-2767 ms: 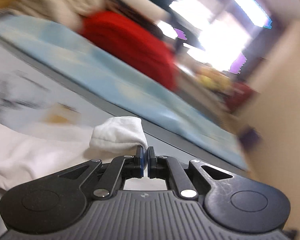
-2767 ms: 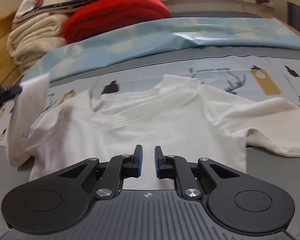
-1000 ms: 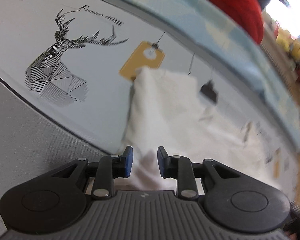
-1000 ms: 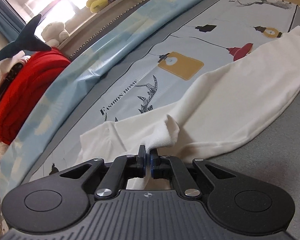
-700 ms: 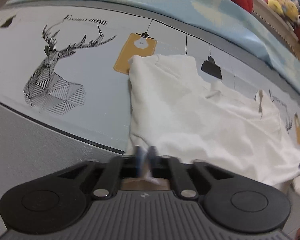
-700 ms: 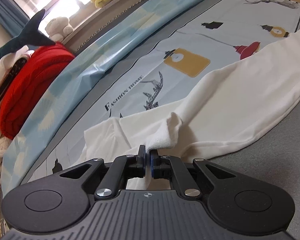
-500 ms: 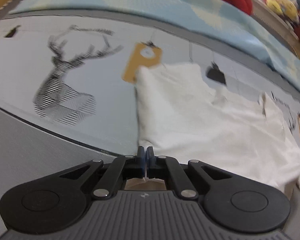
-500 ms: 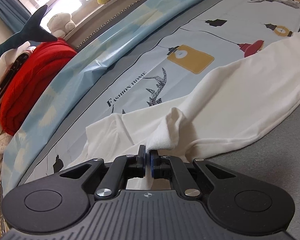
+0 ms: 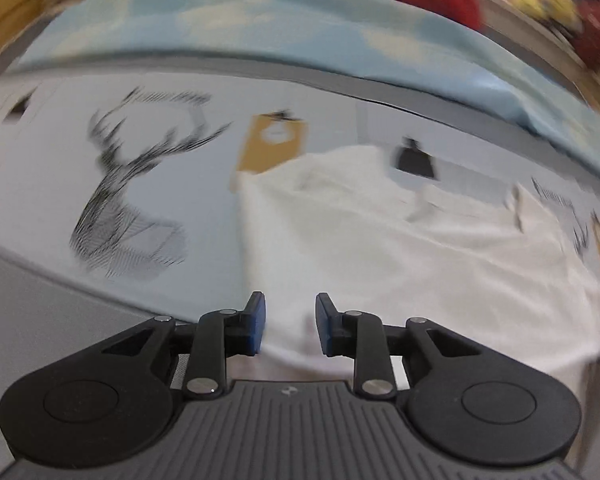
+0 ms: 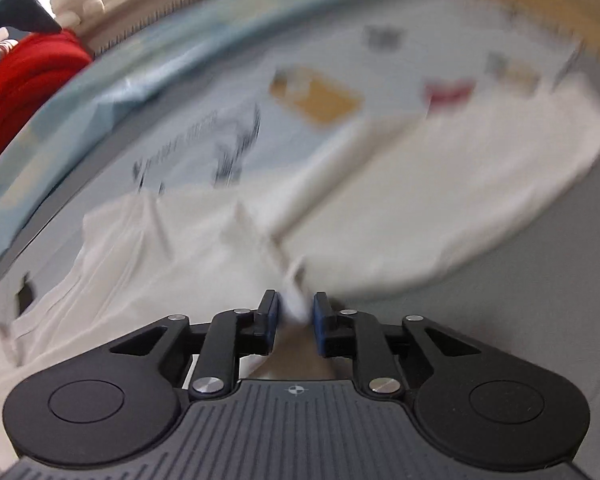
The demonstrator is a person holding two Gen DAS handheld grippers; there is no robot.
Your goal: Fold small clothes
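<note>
Where the printed sheet (image 9: 180, 184) covers the bed, its lettering is too blurred to read, beside a stag drawing (image 9: 128, 200). On it lies the white garment (image 9: 400, 248). Both grippers have just been opening: left gripper (image 9: 290, 322) empty above the hem, right gripper (image 10: 294, 322) loosely around a fold.

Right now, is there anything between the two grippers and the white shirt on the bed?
Nothing visible. The left gripper is open directly over the white shirt, and a fold of its cloth sits between the fingers of the right gripper, whose jaws have just been opening.
</note>
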